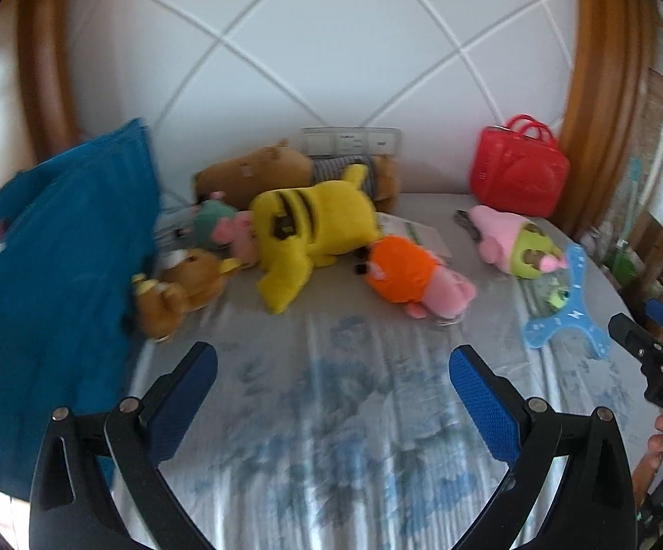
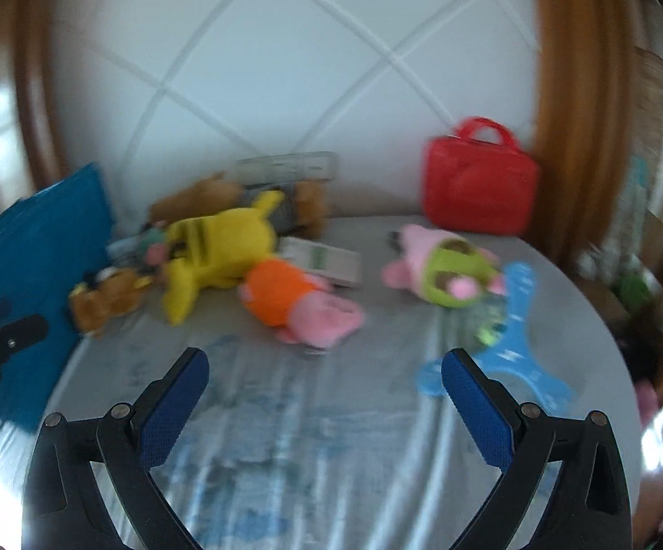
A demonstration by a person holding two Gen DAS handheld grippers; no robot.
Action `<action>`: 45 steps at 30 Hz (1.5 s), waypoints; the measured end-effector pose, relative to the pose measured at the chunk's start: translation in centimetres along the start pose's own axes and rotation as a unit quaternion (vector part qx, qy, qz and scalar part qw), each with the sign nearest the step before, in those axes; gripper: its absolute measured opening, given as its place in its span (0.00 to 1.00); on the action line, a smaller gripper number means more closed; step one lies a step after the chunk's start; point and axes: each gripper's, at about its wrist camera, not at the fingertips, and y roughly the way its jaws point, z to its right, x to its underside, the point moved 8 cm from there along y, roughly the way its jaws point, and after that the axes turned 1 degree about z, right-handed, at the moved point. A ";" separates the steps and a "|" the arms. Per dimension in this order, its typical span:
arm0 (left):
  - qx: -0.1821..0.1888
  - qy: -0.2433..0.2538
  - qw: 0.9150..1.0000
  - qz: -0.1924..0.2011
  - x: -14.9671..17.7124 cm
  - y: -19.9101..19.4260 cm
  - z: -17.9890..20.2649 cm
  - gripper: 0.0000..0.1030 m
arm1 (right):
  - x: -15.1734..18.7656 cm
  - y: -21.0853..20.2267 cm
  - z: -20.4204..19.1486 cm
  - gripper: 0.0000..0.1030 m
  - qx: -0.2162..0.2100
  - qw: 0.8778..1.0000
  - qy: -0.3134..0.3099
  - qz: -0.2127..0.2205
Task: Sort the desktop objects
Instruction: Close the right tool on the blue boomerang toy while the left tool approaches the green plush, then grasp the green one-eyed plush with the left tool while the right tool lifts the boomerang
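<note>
Several plush toys lie on a round table with a grey-blue cloth point(image 1: 331, 412). A yellow plush point(image 1: 313, 229) lies in the middle, an orange-and-pink plush point(image 1: 405, 275) to its right, a pink-and-green plush point(image 1: 510, 238) further right, and small brown bears point(image 1: 185, 293) on the left. A large brown plush point(image 1: 267, 169) lies at the back. My left gripper point(image 1: 331, 366) is open and empty above the near cloth. My right gripper point(image 2: 324, 371) is open and empty; the orange plush point(image 2: 281, 298) lies just beyond it.
A blue fabric bag point(image 1: 56, 284) stands at the table's left. A red handbag point(image 1: 519, 169) stands at the back right against the white tiled wall. A light blue plastic toy point(image 1: 565, 316) lies at the right edge. Chairs stand beyond the right edge.
</note>
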 end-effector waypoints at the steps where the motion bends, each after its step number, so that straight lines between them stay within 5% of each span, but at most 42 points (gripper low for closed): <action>1: 0.010 0.002 1.000 -0.003 -0.1 0.7 0.8 1.00 | 0.1 0.0 1.0 1.00 0.009 1.000 0.009 -0.002; 12: 0.050 0.032 0.997 -0.041 -0.7 6.7 10.3 1.00 | 2.6 1.5 14.7 1.00 0.101 0.991 0.074 -0.051; 17: 0.037 0.020 0.997 -0.063 -0.3 10.3 16.3 1.00 | 2.5 6.1 21.2 0.80 0.084 0.990 0.069 -0.085; 22: 0.020 0.009 0.995 -0.098 0.4 13.8 20.9 1.00 | 1.9 12.4 26.2 0.79 0.056 0.989 0.065 -0.118; 29: 0.005 0.025 0.990 -0.140 1.3 17.9 24.6 1.00 | 1.8 19.9 29.1 0.77 0.044 0.985 0.087 -0.145; 33: 0.011 0.031 0.989 -0.142 0.8 19.3 25.3 1.00 | 2.1 22.9 29.7 0.65 0.072 0.980 0.103 -0.154; 45: 0.069 0.058 0.982 -0.165 0.0 25.9 24.5 1.00 | 2.0 26.7 29.7 0.65 0.174 0.964 0.118 -0.163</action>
